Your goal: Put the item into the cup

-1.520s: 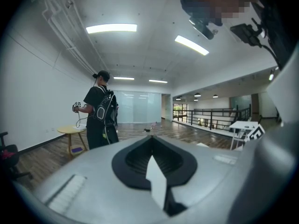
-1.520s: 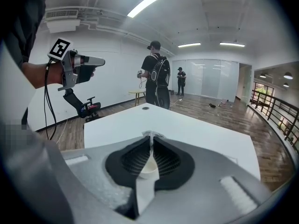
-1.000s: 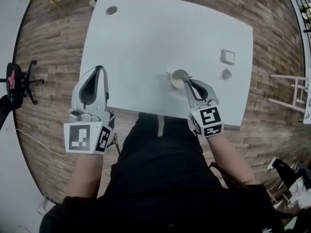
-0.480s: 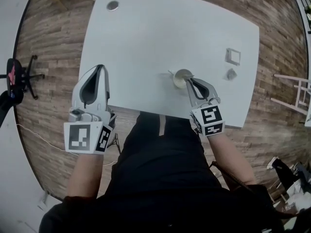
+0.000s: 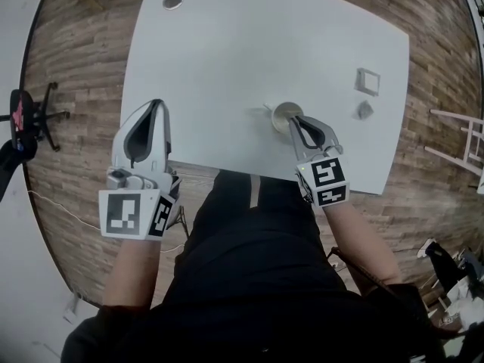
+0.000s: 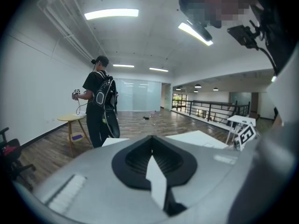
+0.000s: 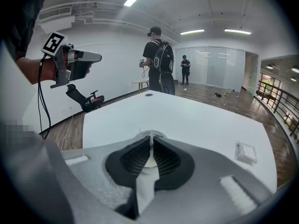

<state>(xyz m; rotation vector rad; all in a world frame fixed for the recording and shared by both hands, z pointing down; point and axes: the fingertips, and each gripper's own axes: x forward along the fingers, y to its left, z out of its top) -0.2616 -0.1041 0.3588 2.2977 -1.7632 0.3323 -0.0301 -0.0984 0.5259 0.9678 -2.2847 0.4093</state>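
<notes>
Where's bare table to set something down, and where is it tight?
The table is bare across its left half, from the round hole at the far corner to the near edge. It is crowded at the cup with the right gripper at its rim, and at the square frame and small grey piece further right.

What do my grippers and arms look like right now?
The left gripper and right gripper are pale grey shells with black ribbed pads around a teardrop opening. Each carries a white cube with black square markers at the hand end. A dark cable hangs from the left one. The person wears black clothes; forearms are unsleeved.
</notes>
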